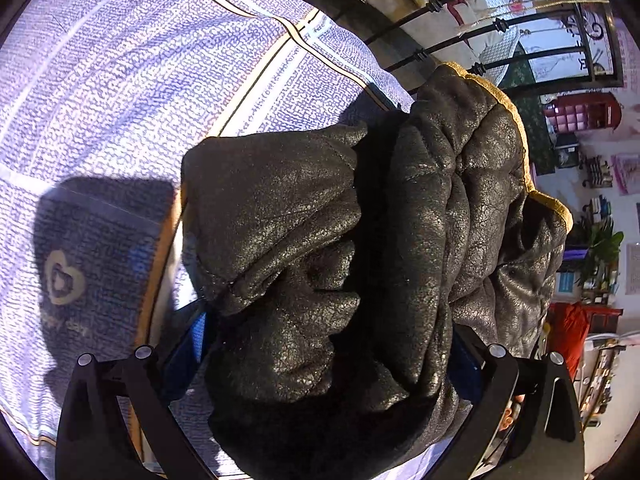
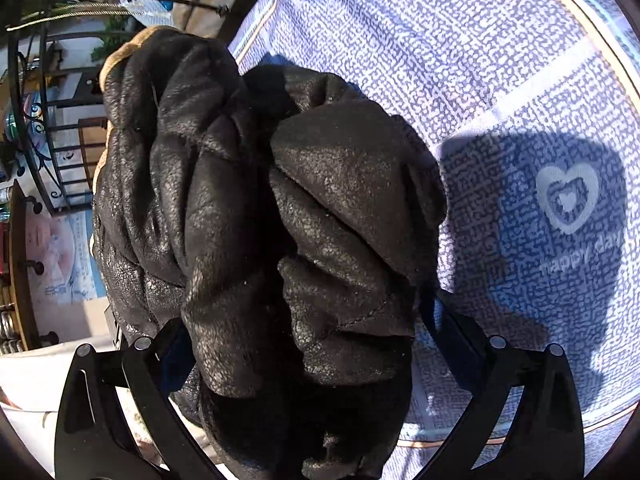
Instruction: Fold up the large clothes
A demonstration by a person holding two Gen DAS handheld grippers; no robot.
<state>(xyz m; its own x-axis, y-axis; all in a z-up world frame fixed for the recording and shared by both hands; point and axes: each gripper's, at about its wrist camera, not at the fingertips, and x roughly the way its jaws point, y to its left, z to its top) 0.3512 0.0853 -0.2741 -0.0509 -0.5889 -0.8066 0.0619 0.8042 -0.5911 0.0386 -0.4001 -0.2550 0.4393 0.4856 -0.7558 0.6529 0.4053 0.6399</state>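
A thick black leather-like jacket (image 1: 320,248) with tan lining at its edge is bunched up and held above a blue-and-white patterned bedsheet (image 1: 120,80). My left gripper (image 1: 328,344) is shut on a fat bundle of the jacket, which fills the gap between its fingers. In the right wrist view the same jacket (image 2: 260,220) hangs in folds. My right gripper (image 2: 304,340) is shut on another bundle of it, over the bedsheet (image 2: 500,80).
A black iron bed rail (image 1: 460,28) runs behind the sheet; it also shows in the right wrist view (image 2: 48,80). Shelves, a red cabinet (image 1: 584,112) and a plant (image 1: 600,248) stand beyond the bed. A heart logo (image 2: 568,196) is printed on the sheet.
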